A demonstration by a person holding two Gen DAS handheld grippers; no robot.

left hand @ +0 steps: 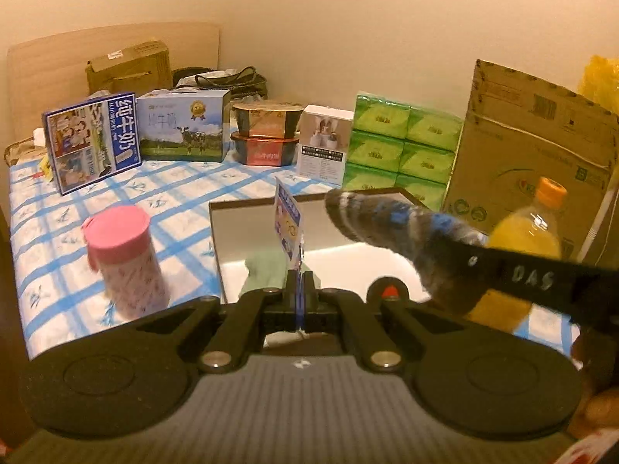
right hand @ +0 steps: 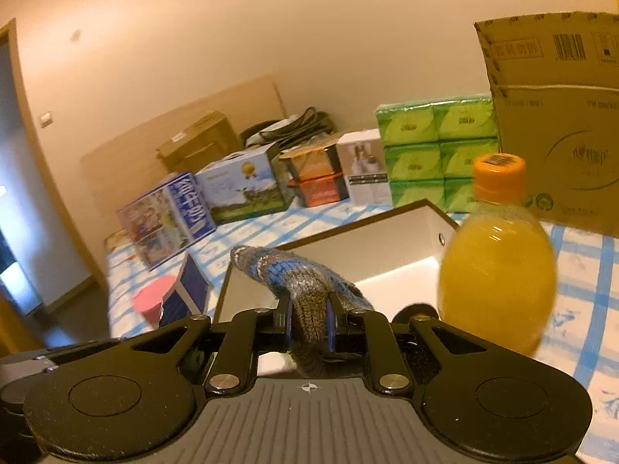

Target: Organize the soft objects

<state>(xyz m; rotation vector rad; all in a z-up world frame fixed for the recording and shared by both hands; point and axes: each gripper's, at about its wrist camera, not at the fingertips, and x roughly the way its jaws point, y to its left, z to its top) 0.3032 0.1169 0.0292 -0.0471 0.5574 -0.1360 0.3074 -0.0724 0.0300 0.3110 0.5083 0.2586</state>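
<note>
My left gripper (left hand: pixel 298 276) is shut on a thin blue-and-white packet (left hand: pixel 288 220) that stands upright above an open white box (left hand: pixel 232 232). A green cloth (left hand: pixel 267 270) lies inside that box. My right gripper (right hand: pixel 309 309) is shut on a blue, grey and brown knitted sock (right hand: pixel 305 286), whose toe sticks out over the box's white wall (right hand: pixel 387 239). In the left wrist view the sock (left hand: pixel 387 224) reaches in from the right, with a black finger (left hand: pixel 522 270) of the right gripper alongside it. Both are held above the box.
An orange juice bottle (right hand: pixel 499 263) stands close right of the box; a pink-lidded jar (left hand: pixel 120 247) stands left. Milk cartons (left hand: pixel 93 139), stacked food tubs (left hand: pixel 267 135), green tissue packs (left hand: pixel 402 147) and a tall cardboard box (left hand: pixel 534 147) line the back of the blue-checked sheet (left hand: pixel 174 201).
</note>
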